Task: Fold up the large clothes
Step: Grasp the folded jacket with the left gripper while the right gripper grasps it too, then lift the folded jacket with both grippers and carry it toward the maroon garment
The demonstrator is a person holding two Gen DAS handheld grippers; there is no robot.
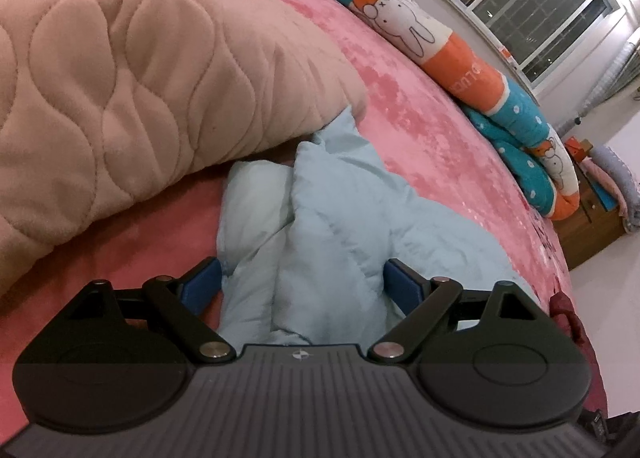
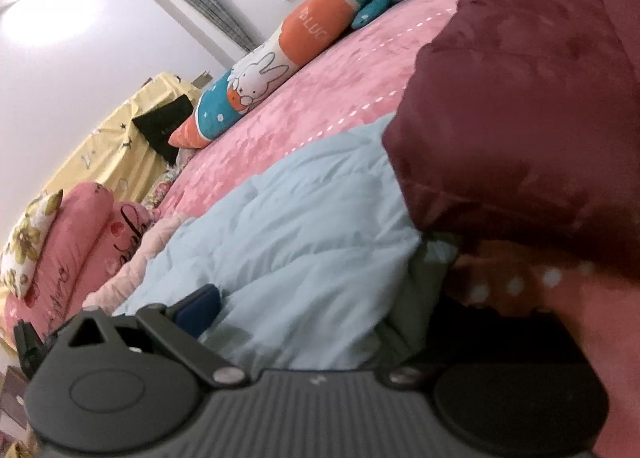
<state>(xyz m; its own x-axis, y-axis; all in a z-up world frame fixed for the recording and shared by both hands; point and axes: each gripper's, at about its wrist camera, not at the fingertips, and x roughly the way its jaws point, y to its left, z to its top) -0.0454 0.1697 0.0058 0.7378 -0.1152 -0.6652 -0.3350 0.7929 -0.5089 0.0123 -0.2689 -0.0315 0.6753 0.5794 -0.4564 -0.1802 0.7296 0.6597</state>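
Honestly, the pale blue padded jacket (image 1: 320, 217) lay bunched on the pink bedspread (image 1: 432, 129), just beside a quilted blanket (image 1: 120, 77). Left gripper (image 1: 304, 282) sat spread wide around a puffy fold. Right gripper (image 2: 304, 322) was half hidden, couldn't tell. Looked light, squashy, slippery; I'd pinch a seam edge.

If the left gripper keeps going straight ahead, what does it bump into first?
The light blue puffy garment. It already lies bunched between the open left gripper fingers; beyond it lies the pink bedspread.

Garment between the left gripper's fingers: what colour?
Pale blue garment, clearest in the left wrist view.
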